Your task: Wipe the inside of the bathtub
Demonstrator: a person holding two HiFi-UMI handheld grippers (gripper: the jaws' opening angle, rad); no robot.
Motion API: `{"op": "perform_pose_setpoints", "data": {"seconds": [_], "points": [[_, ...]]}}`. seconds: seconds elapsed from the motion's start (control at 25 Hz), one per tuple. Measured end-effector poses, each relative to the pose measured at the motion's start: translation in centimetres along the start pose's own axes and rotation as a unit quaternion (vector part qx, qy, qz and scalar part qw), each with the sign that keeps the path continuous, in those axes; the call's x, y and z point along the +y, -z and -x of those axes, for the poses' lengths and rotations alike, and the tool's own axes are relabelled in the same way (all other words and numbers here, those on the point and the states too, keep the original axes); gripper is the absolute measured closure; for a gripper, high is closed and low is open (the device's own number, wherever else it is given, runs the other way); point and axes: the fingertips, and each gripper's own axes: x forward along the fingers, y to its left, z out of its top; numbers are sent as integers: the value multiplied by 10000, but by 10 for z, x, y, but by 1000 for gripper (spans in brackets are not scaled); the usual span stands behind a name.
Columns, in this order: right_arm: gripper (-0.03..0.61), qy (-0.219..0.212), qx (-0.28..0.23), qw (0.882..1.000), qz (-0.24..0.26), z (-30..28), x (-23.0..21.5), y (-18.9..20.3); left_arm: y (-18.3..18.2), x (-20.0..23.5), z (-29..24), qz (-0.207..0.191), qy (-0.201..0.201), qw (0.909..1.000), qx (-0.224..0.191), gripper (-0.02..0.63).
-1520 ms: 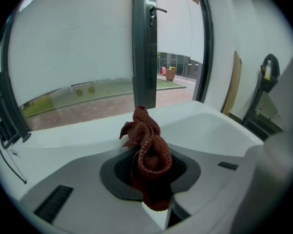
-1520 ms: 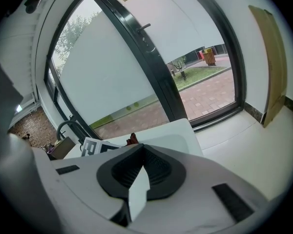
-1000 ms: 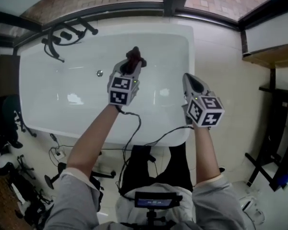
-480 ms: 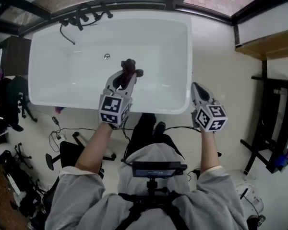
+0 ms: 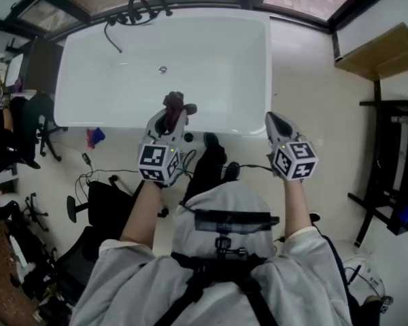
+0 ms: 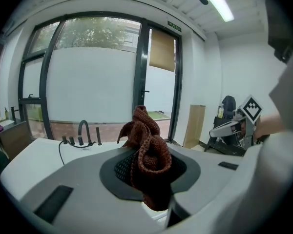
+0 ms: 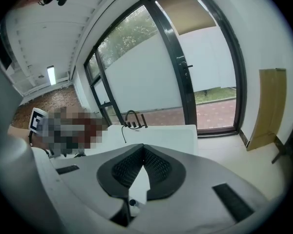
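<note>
The white bathtub [image 5: 211,60] fills the upper middle of the head view, with a black faucet [image 5: 139,9] at its far left corner and a drain [image 5: 163,69] in its floor. My left gripper [image 5: 171,111] is shut on a crumpled brown knitted cloth [image 5: 174,102] and hangs at the tub's near rim. In the left gripper view the cloth [image 6: 147,160] bulges up between the pads, with the tub [image 6: 36,152] behind it. My right gripper [image 5: 272,119] is shut on nothing, over the floor just off the tub's near right corner. In the right gripper view its pads [image 7: 158,167] meet, and the tub [image 7: 161,133] lies ahead.
Black office chairs [image 5: 24,131] and a blue object [image 5: 94,136] stand on the floor at the left. Cables [image 5: 88,178] trail near my feet. A black rack [image 5: 387,161] and a wooden shelf [image 5: 374,53] are at the right. Glass doors [image 7: 205,67] run behind the tub.
The view has pulled back from the tub. Both grippers have come back from over the tub's inside to its near rim, the left one still holding the cloth.
</note>
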Motion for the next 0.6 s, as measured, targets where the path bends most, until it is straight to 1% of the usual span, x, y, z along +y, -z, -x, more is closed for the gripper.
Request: {"op": "perform_pose_setpoints", "data": {"seconds": [0.16, 0.32, 0.44, 0.6], "points": [[568, 15, -171, 9998, -25, 37, 5, 8, 1, -23, 30, 73, -98, 9999, -95, 523], [568, -19, -151, 9998, -97, 63, 15, 32, 3, -33, 69, 34, -234, 9997, -109, 523], [568, -53, -142, 9998, -149, 76, 27, 44, 7, -28, 97, -18, -383, 9992, -55, 523], [568, -119, -154, 9996, -206, 81, 47, 52, 8, -7, 127, -11, -612, 9981, -30, 523]]}}
